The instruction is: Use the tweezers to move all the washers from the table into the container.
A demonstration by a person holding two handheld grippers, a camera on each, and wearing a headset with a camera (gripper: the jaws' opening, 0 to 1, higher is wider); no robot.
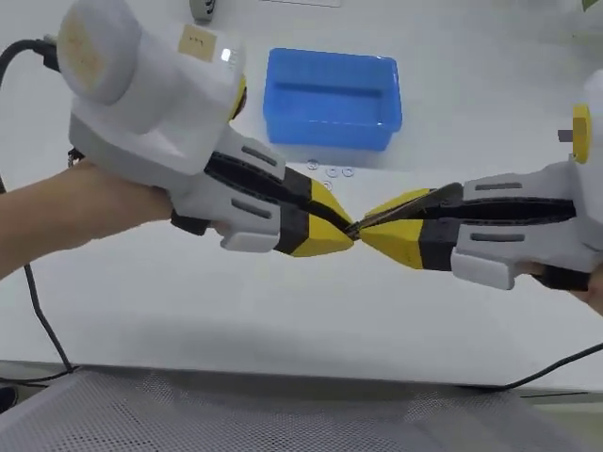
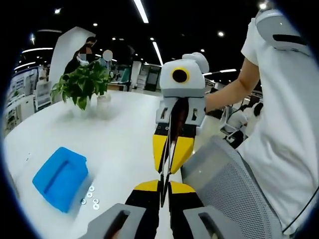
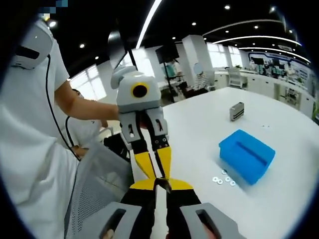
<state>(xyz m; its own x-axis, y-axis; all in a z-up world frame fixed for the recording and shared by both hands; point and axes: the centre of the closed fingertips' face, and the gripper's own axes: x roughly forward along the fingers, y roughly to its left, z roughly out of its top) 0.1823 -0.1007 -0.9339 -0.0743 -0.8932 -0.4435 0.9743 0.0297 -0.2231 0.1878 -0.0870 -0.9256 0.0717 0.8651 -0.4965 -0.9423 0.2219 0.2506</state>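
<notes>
Washers (image 1: 333,172) lie in a small cluster on the white table (image 1: 188,311), just in front of the blue container (image 1: 325,132). None is in it, and its inside looks bare.

On the left of the head view, the left gripper (image 1: 347,234) reaches toward the middle, its jaws clenched on the tip of the tweezers (image 1: 400,213). The tweezers run rightward as a thin dark strip into the right gripper (image 1: 369,232). Its jaws also look pressed onto them, so we judge that both claws are grasping the one tool. They meet nose to nose above the table, on the near side of the washers.

We see the handover as the weak point. If one claw lets go before the other grips firmly, the tweezers drop. If the thin tool twists in the jaws, its tips will point off line. The washers are flat and thin on a smooth top, so a clumsy nudge could send them skating away or against the container's wall.

The table is plain, white and smooth. A black cable (image 1: 38,311) trails off its left side, and a grey mesh chair (image 1: 283,414) sits at the near edge. The gripper views show a large open office with strip lights overhead, a potted plant (image 2: 82,82) further along the table and people in the background.
</notes>
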